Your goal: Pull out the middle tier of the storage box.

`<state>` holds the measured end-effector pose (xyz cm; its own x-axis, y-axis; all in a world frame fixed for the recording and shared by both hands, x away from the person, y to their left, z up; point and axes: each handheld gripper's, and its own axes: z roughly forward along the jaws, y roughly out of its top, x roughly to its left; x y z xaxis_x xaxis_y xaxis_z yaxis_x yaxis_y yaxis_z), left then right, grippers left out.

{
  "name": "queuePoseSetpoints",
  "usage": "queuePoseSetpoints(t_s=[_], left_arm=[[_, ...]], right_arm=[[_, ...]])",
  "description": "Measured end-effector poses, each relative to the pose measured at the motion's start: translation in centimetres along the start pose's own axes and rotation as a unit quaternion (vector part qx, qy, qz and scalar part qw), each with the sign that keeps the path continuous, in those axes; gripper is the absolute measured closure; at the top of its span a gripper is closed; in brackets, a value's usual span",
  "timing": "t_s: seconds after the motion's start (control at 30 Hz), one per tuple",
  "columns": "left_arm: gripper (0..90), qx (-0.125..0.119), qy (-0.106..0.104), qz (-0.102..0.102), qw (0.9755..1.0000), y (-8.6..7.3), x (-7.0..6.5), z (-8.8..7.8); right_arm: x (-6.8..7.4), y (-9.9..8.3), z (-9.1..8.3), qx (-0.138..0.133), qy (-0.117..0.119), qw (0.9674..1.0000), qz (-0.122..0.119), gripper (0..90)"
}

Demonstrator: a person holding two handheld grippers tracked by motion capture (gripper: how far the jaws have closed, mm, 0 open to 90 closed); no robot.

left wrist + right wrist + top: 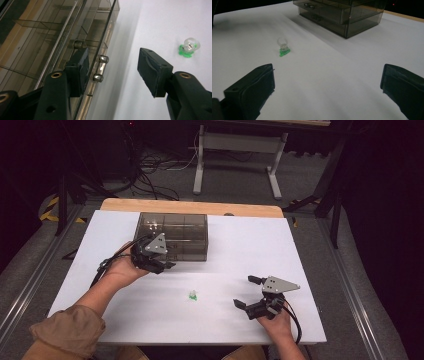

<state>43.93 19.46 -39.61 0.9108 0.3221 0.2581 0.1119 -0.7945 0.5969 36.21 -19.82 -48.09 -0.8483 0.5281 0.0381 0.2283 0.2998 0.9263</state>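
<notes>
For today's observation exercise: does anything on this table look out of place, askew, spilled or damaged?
Only one thing stands out: a small clear ring with a green base lies alone on the white table, apart from the smoked drawer box. The box sits square and looks intact, drawers shut. Nothing is spilled. The left hand-held gripper is open at a drawer handle.

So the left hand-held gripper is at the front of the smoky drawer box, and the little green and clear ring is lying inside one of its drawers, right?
Not quite. The ring lies out on the white table, apart from the drawer box, as the high view shows. The left hand-held gripper is indeed at the box's front.
</notes>
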Motion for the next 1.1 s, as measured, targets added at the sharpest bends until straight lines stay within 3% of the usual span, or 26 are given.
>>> queuePoseSetpoints(t_s=[0.57, 1.1], left_arm=[[45.2, 0.033, 0.011, 0.015, 0.9993, 0.0, 0.1, 1.2], [46.0, 0.051, 0.007, 0.006, 0.9987, -0.4, 0.3, 1.7]], right_arm=[[0.0, 0.0, 0.0, 0.000, 0.005, 1.0000, -0.002, 0.0], [0.1, 0.0, 0.1, 0.003, 0.009, 1.0000, -0.003, 0.0]])
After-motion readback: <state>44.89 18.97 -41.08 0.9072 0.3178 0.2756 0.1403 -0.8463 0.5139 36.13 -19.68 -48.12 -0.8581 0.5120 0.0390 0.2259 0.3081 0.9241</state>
